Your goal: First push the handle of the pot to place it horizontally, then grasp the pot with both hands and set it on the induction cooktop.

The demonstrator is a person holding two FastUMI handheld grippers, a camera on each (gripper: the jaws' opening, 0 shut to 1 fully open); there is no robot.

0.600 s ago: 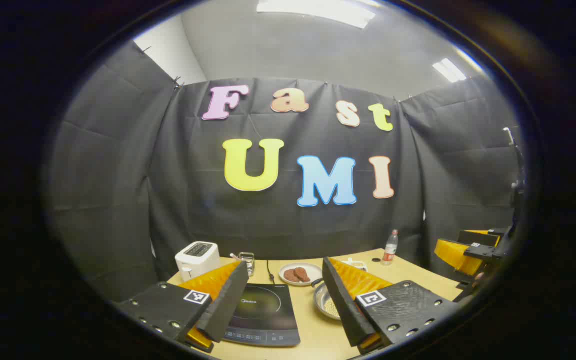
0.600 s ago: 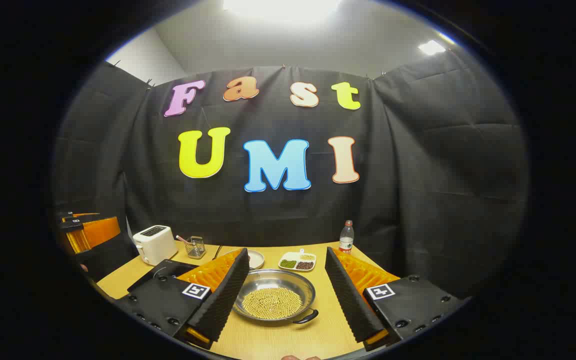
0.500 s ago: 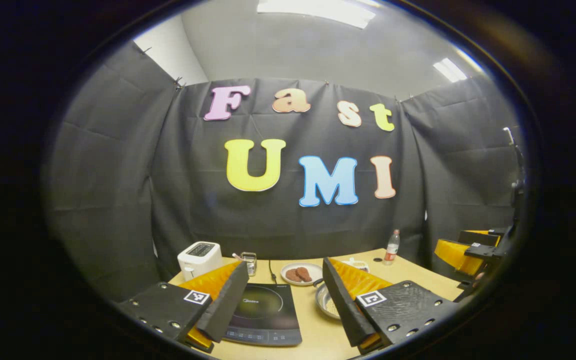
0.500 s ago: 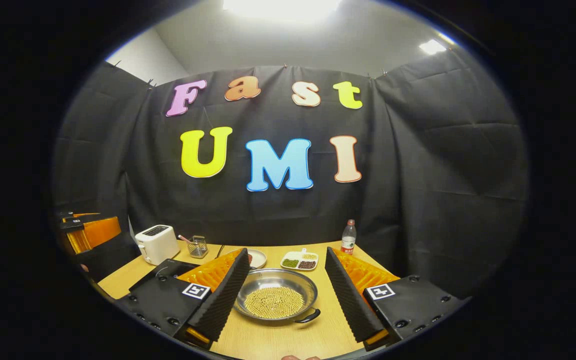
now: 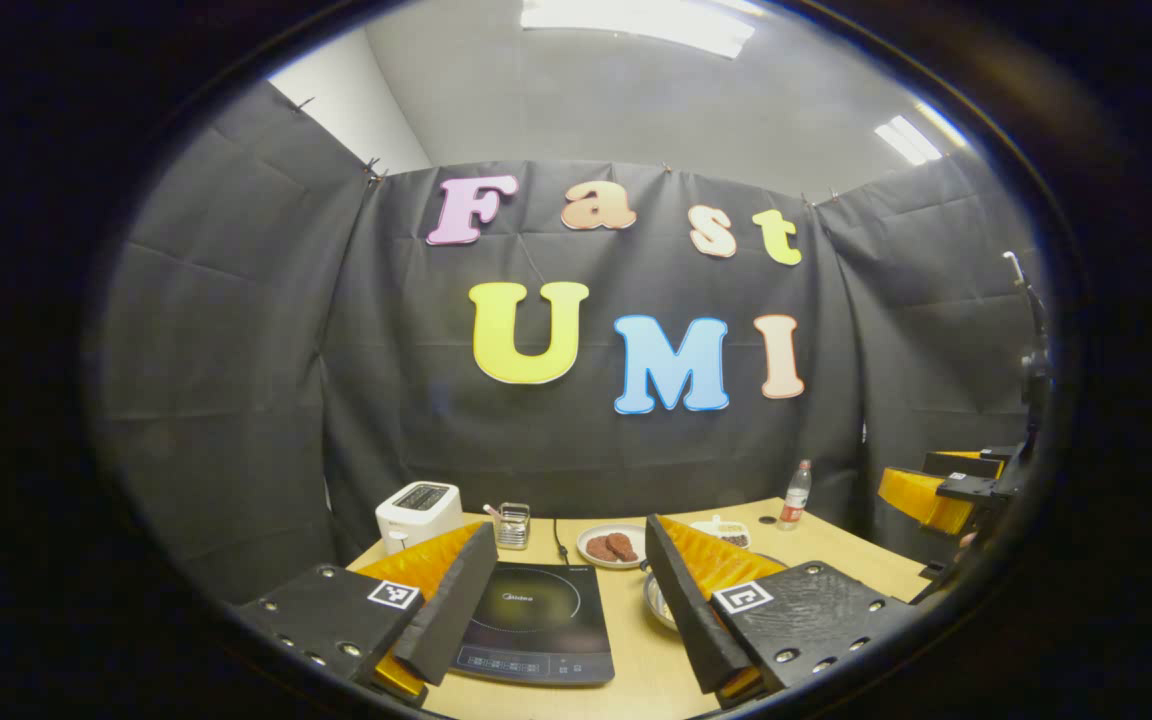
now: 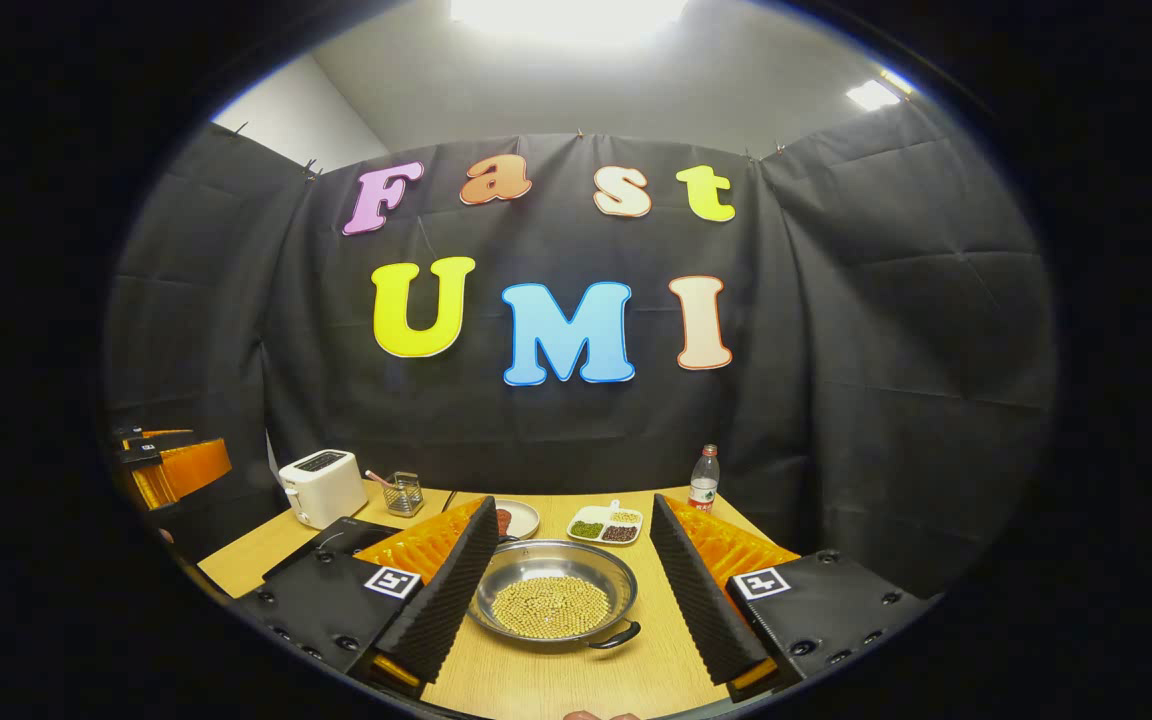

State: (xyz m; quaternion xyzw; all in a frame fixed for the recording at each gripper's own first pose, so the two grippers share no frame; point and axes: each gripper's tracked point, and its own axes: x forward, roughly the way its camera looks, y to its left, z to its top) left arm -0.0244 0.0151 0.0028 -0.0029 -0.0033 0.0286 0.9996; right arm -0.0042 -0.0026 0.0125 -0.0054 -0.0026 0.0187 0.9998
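- Right gripper (image 6: 566, 615): fingers spread, holding nothing; pot (image 6: 552, 603) on the desk (image 6: 536, 680) between them, handle (image 6: 614, 636) skewed.
- Left gripper (image 5: 566, 620): fingers spread over the induction cooktop (image 5: 536, 620).
- Push, grasp, placing all remain.

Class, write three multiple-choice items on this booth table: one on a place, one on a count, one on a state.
1. The pot with beans sits:
A. on the induction cooktop
B. on the table, beside the cooktop
C. on the toaster

2. How many handles does the pot show?
A. none
B. one
C. three

3. The right hand-held gripper is:
A. open
B. shut on the pot
C. shut on the bottle

Key: B, it rests on bare wood right of the induction cooktop; B, one dark loop at its near rim; A, its fingers stand wide apart.
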